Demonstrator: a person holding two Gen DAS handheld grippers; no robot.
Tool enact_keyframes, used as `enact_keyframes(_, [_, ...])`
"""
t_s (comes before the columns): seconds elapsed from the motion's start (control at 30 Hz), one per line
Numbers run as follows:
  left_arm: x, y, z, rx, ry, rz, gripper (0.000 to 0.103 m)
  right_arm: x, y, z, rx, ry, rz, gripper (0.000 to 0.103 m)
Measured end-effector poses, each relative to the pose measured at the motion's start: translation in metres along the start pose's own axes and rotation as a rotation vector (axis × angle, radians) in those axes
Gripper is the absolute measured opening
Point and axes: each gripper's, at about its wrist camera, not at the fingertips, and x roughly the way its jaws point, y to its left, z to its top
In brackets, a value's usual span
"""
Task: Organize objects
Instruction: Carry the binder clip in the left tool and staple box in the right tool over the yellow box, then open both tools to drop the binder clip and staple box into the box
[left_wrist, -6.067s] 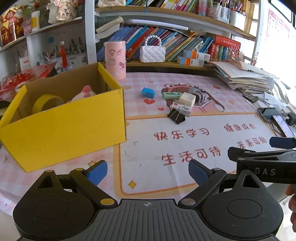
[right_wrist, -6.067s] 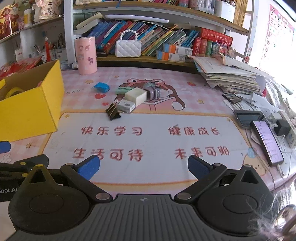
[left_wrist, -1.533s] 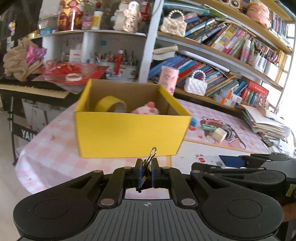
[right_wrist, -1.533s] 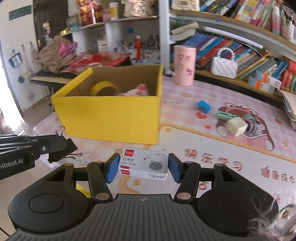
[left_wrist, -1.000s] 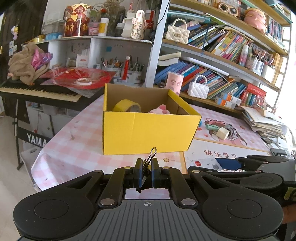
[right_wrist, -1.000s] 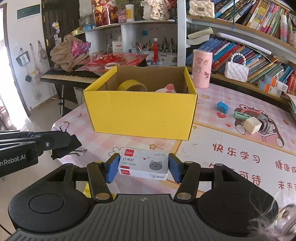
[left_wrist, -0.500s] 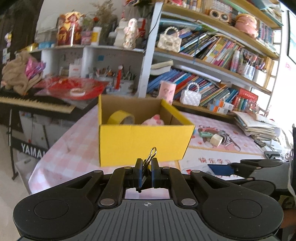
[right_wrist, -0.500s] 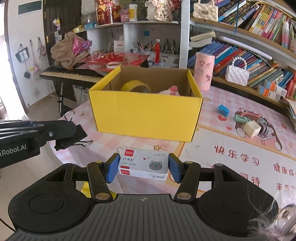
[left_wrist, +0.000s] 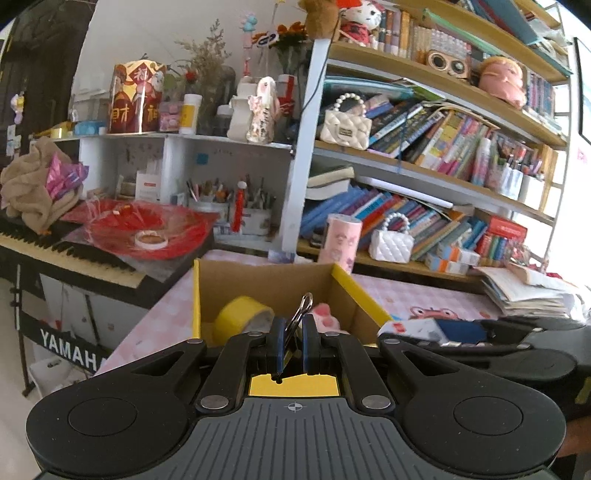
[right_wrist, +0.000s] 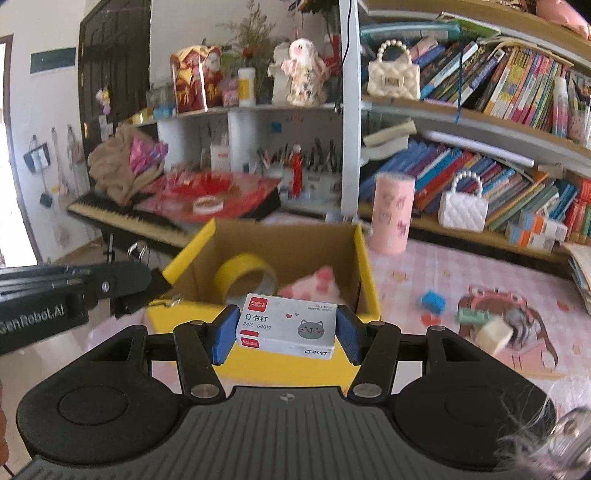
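Left hand-held gripper (left_wrist: 293, 349): clenched on binder clip (left_wrist: 295, 325), near yellow box (right_wrist: 360, 266).
Right hand-held gripper (right_wrist: 286, 334): grasping staple box (right_wrist: 286, 326) above the box's near wall.
Risk: releasing too soon may drop both items outside, onto the desk (right_wrist: 461, 273).

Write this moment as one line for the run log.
left gripper: shut on binder clip | right gripper: shut on staple box | both near yellow box

tape roll (right_wrist: 245, 277) left in box (right_wrist: 364, 273)
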Motion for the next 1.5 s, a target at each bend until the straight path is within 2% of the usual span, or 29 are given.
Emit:
enact_keyframes(0.17, [0.029, 0.001, 0.007, -0.013, 0.006, 0.02, 0.008, 0.028, -0.012, 0.017, -0.028, -0.011, 0.013, 0.054])
enact_keyframes(0.37, [0.066, 0.002, 0.007, -0.019, 0.051, 0.056, 0.008, 0.068, -0.018, 0.024, -0.087, 0.021, 0.049, 0.054])
enact_keyframes(0.6, [0.097, 0.009, -0.002, -0.045, 0.13, 0.1, 0.008, 0.115, -0.024, 0.018, -0.128, 0.122, 0.094, 0.054])
enact_keyframes(0.73, [0.109, 0.011, -0.007, -0.048, 0.171, 0.123, 0.008, 0.134, -0.022, 0.013, -0.16, 0.172, 0.116, 0.054])
enact_keyframes(1.07, [0.124, 0.014, -0.013, -0.064, 0.218, 0.147, 0.008, 0.159, -0.027, 0.013, -0.161, 0.226, 0.155, 0.054])
enact_keyframes(1.33, [0.121, 0.013, -0.012, -0.071, 0.193, 0.142, 0.01, 0.16, -0.025, 0.014, -0.162, 0.239, 0.172, 0.056])
enact_keyframes(1.43, [0.112, 0.009, -0.008, -0.056, 0.15, 0.145, 0.016, 0.153, -0.024, 0.014, -0.162, 0.22, 0.153, 0.059])
enact_keyframes(1.5, [0.104, 0.007, -0.005, -0.044, 0.12, 0.151, 0.024, 0.147, -0.025, 0.015, -0.15, 0.203, 0.144, 0.06])
